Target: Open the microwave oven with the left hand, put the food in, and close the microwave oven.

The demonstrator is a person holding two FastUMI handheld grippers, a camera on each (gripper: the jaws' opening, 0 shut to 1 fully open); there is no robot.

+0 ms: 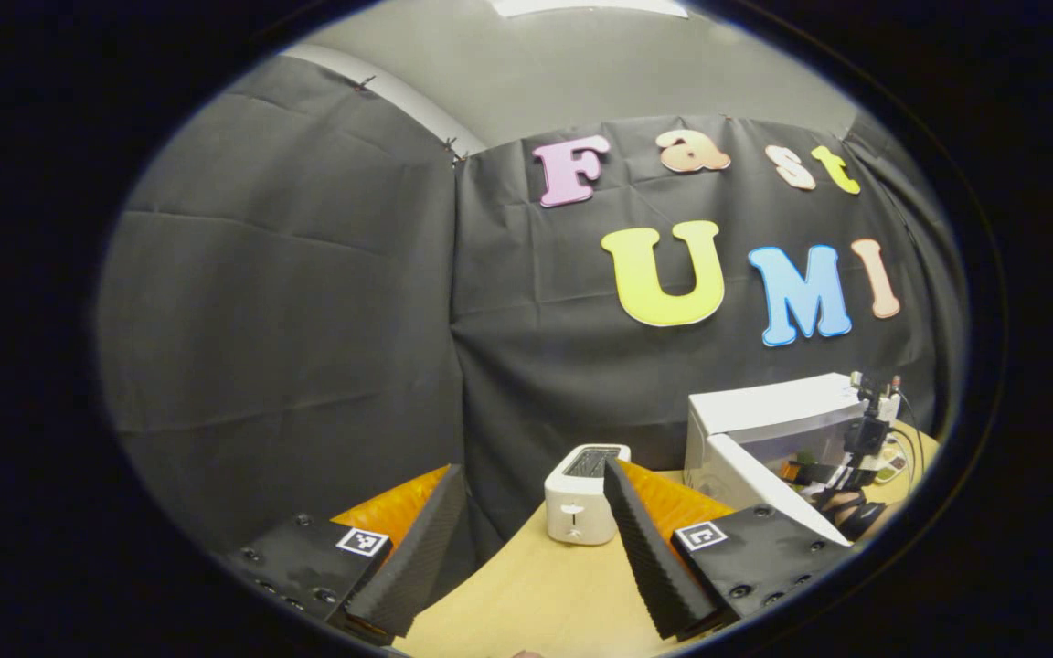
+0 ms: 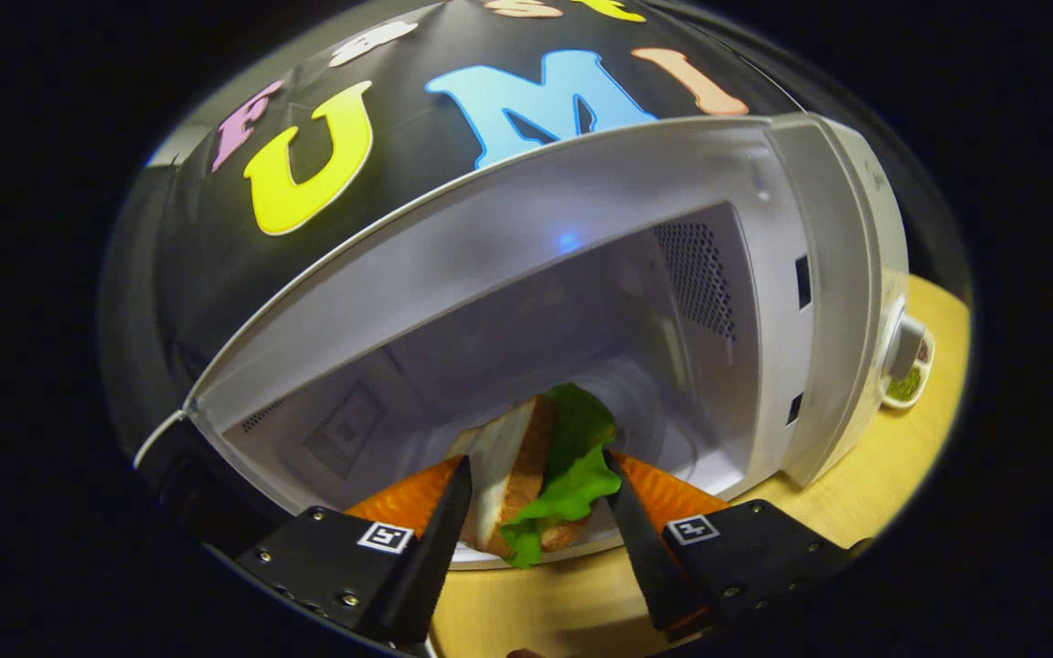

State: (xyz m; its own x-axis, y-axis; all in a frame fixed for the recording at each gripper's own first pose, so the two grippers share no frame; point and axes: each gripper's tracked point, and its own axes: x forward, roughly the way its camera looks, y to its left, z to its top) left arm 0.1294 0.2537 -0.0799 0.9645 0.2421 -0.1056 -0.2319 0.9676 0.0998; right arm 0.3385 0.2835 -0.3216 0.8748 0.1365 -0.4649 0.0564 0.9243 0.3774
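In the left gripper view, the left gripper (image 1: 526, 548) is hovering with its fingers spread apart and nothing between them, over the wooden table (image 1: 536, 594). Just ahead of it a white toaster (image 1: 581, 493) is standing. Farther to its right sits the microwave oven (image 1: 769, 429), its door (image 1: 764, 489) swung open; the other gripper (image 1: 842, 471) is reaching into the cavity, partly cut off and hard to make out.

In the right gripper view, the right gripper (image 2: 534, 525) is holding its fingers apart around a sandwich (image 2: 526, 475) with lettuce, which is resting just inside the cavity. Whether the fingers are pressing it is hidden. A knob (image 2: 901, 343) is showing at the far right.
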